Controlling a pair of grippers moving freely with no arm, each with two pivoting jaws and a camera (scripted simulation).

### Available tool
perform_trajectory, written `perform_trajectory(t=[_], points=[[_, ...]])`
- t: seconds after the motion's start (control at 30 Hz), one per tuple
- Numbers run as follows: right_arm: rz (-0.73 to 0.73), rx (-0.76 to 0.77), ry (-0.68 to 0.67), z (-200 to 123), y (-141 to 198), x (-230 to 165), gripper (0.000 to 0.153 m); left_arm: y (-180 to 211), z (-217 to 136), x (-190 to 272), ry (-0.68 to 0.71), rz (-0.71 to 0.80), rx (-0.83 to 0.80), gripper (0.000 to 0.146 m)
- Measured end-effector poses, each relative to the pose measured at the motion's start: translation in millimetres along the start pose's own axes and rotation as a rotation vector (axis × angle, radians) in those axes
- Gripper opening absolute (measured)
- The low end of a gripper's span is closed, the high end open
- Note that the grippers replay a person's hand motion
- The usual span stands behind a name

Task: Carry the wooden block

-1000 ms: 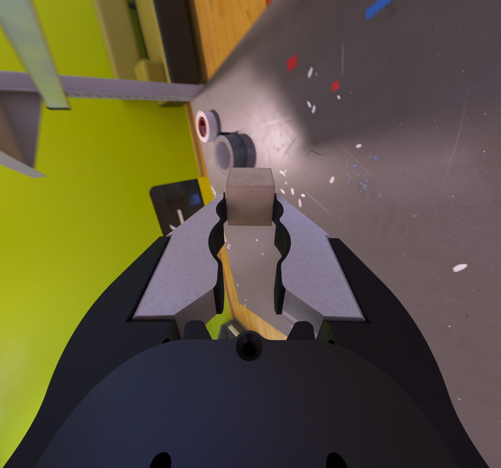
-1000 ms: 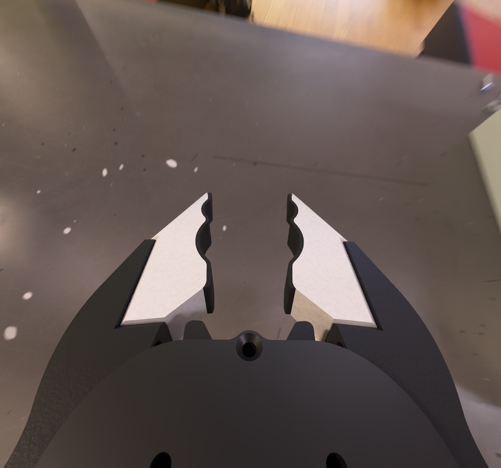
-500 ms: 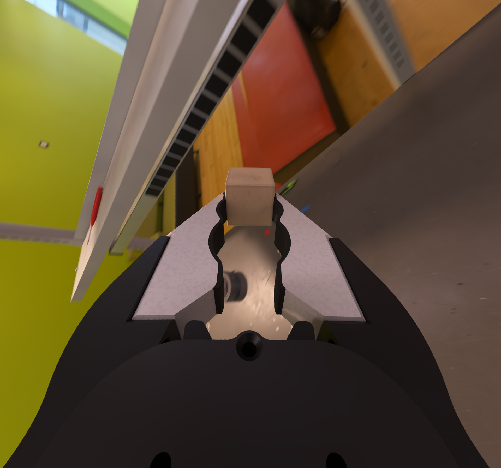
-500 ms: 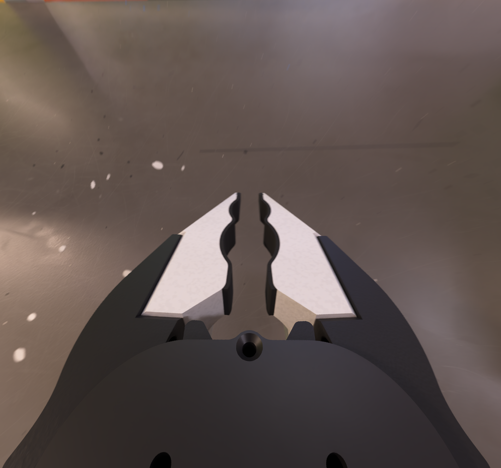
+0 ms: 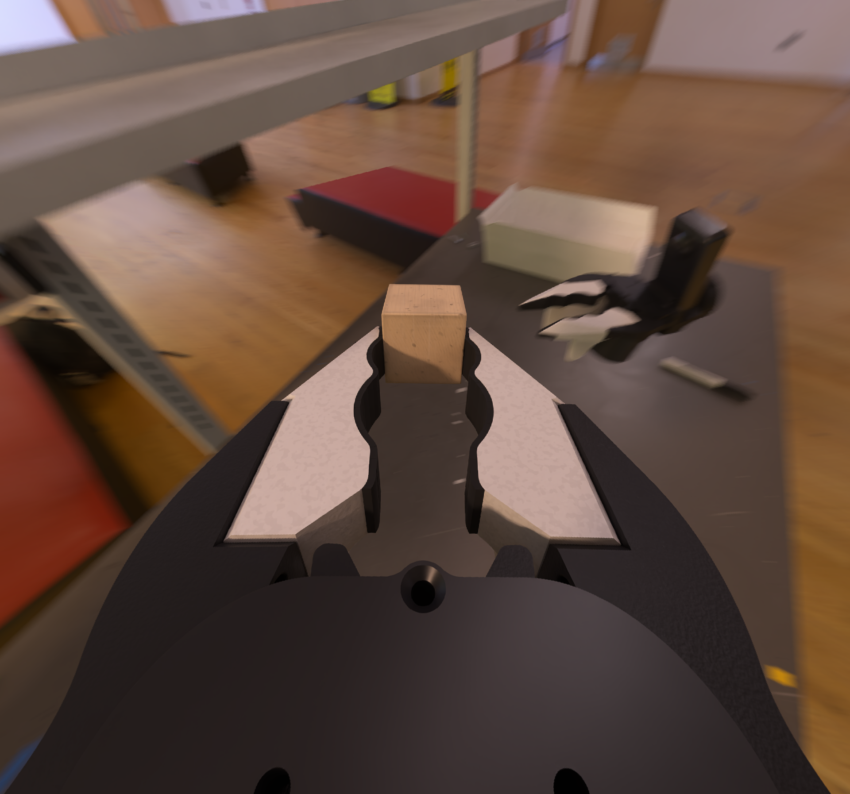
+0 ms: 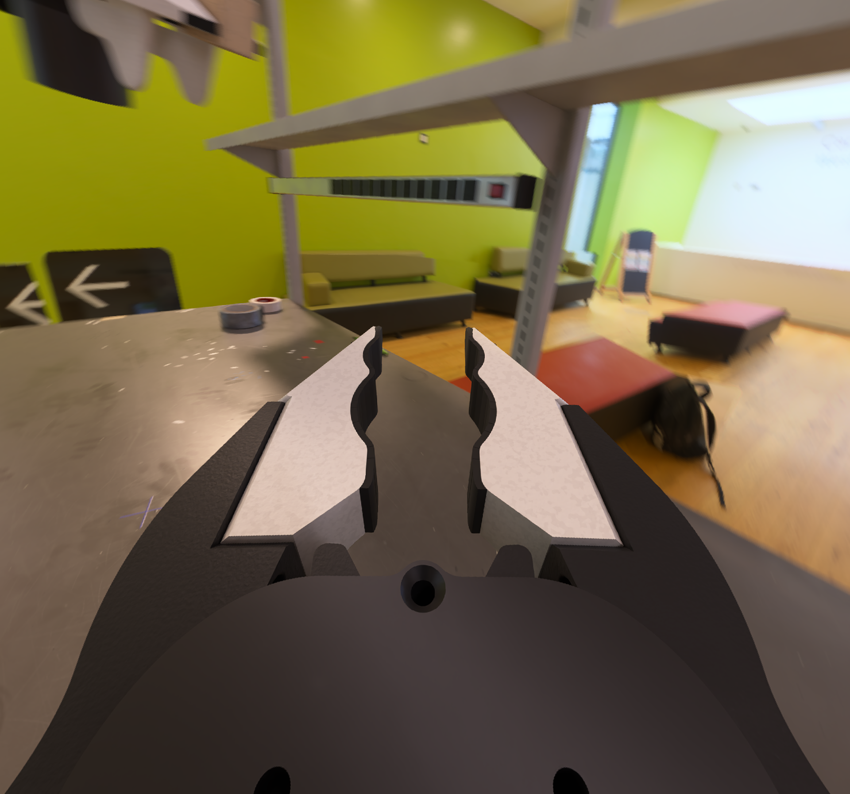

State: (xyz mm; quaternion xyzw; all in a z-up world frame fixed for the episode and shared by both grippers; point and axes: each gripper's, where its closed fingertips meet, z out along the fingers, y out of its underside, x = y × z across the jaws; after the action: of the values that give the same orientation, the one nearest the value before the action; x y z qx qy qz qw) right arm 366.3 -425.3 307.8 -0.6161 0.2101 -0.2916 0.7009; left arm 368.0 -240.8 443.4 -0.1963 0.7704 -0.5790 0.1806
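Note:
The wooden block (image 5: 422,339) is a pale cube clamped between the tips of my left gripper (image 5: 423,333), held in the air above the dark grey table (image 5: 621,473). My right gripper (image 6: 423,335) is open and empty, low over the table (image 6: 92,427) near its far edge. It also shows in the left wrist view (image 5: 575,316), blurred, to the right of and beyond the block. The left gripper shows in the right wrist view (image 6: 138,31) at the top left, blurred, with the block (image 6: 227,20) in its tips.
A white box (image 5: 565,238) stands at the table's far end, with a flat grey tool (image 5: 699,376) lying on the table near it. A grey tape roll (image 6: 241,316) and a white one (image 6: 267,304) sit at the table's back. Grey shelves (image 6: 414,110), posts (image 5: 467,128) and a power strip (image 6: 404,190) stand overhead.
My left gripper has lifted and swung with the block still clamped, now looking level across the table. My right gripper narrowed, then opened again, and tilted up from the tabletop.

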Motion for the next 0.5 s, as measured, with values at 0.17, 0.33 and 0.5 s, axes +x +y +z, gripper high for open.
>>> perform_trajectory(t=[0.17, 0.33, 0.5], points=[[-0.307, 0.0, -0.107, 40, 0, -47, 0.038, 24, 19, 9, 0.251, -0.245, 0.075, 0.032], [-0.431, 0.02, -0.126, 83, 2, -66, 0.064, 55, 33, -4, 0.286, -0.311, 0.092, 0.032], [-0.449, -0.011, -0.15, 113, -6, -67, 0.066, 97, 40, -48, -0.11, -0.052, -0.067, 0.032]])
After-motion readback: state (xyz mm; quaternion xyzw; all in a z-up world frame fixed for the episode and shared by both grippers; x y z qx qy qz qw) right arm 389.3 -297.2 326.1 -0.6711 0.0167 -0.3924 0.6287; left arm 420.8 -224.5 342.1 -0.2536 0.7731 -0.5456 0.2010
